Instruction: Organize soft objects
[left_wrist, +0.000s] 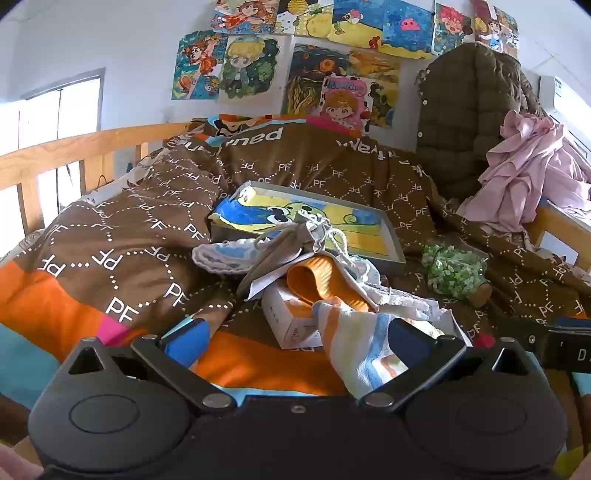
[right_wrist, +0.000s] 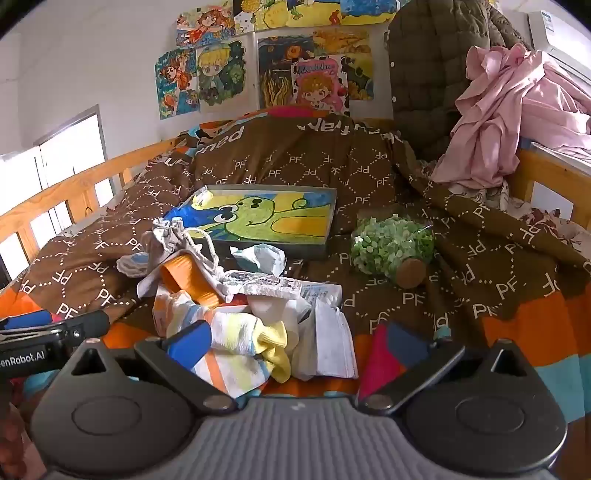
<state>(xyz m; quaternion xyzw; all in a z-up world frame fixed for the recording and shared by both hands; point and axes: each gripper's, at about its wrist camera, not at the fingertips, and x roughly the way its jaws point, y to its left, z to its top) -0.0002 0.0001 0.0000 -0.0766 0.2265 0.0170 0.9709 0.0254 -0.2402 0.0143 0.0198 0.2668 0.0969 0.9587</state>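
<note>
Daylight floods both fisheye views from window at left, glass blown out to white. Wooden bed rail backlit against glare. Brown quilt evenly lit, soft shadows in folds; sunlit patch on orange band near bottom of left wrist view. Wall posters bright, slightly soft. Strong barrel distortion bends rail and wall lines; corners vignette to black. Near gripper housings dark, little detail. Centre sharp, edges smeared.
</note>
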